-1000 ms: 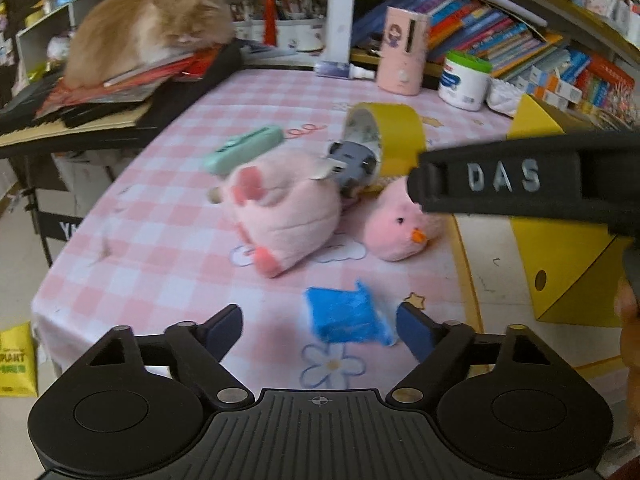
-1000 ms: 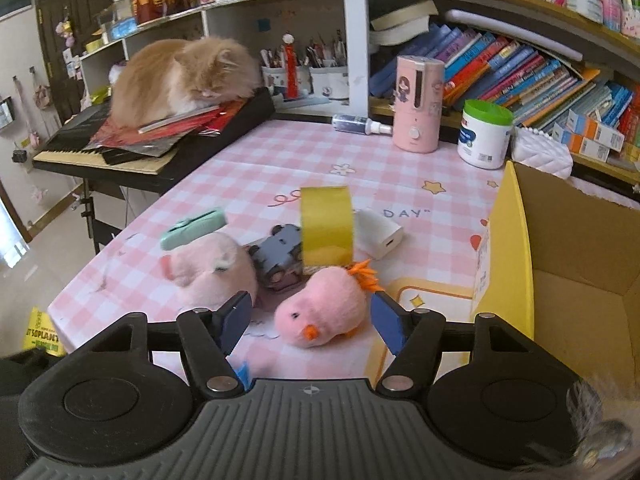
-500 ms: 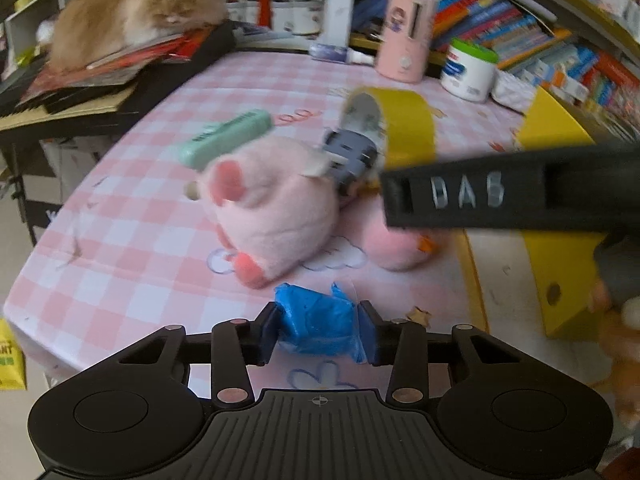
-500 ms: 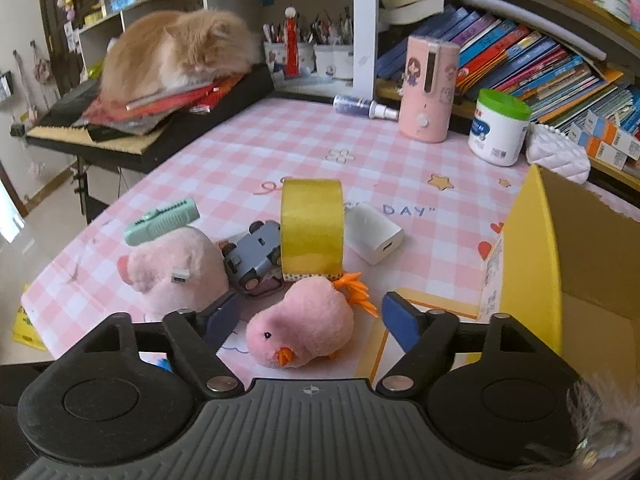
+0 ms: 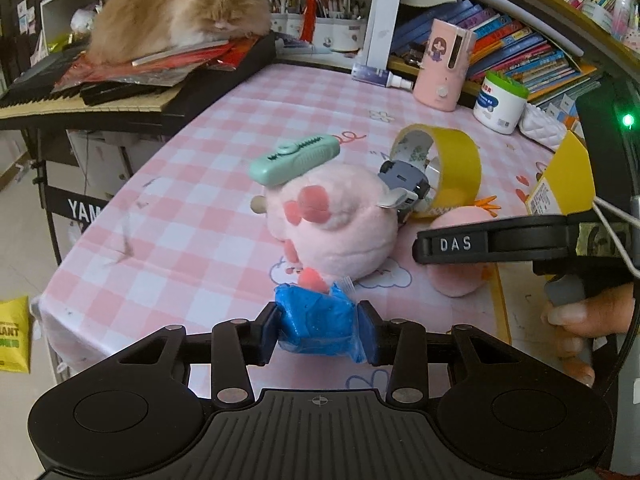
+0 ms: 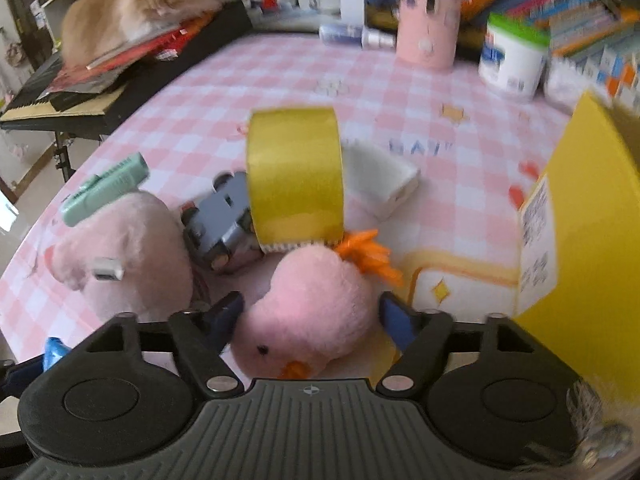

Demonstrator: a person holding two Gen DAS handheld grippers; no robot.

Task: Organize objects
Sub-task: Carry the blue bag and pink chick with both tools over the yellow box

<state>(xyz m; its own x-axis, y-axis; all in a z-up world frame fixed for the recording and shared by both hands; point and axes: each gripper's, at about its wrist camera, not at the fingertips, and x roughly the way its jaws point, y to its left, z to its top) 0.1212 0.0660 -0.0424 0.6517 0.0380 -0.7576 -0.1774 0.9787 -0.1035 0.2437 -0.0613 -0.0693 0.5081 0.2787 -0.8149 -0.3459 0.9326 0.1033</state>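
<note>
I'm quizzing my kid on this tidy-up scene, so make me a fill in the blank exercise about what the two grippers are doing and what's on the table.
1. The left gripper is shut on a crinkly ____ packet.
2. The right gripper is open around the pink plush ____.
3. The roll of tape standing on edge is ____.
4. On the keyboard sleeps an orange ____.

Missing words: blue; chick; yellow; cat

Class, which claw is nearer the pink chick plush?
Right. The right claw straddles the pink chick plush, jaws open. The left claw holds the blue packet beside it.
</note>
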